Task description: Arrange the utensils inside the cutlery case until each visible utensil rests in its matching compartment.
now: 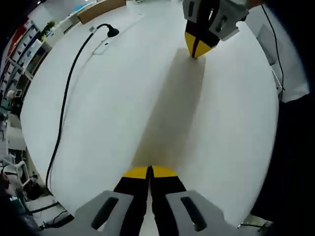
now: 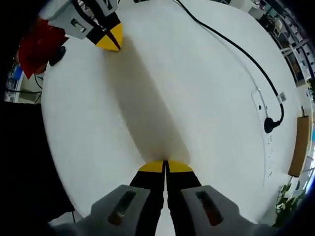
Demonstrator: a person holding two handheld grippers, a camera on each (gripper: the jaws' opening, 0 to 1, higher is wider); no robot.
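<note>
Left gripper [image 1: 149,171] and right gripper [image 2: 165,165], jaws together, empty, over broad white table [image 1: 123,98], cable [image 1: 66,93] near its edge.

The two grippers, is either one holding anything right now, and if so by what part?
Nothing is held. The left gripper and right gripper are both shut with nothing between the jaws, above the white table.

The left gripper [image 1: 149,171] has its two yellow-tipped jaws pressed together, nothing between them. The right gripper [image 2: 165,166] is the same, jaws closed tip to tip and holding nothing. Each points toward the other, well apart: the right gripper sits far ahead of the left fingertips [image 1: 138,172].
</note>
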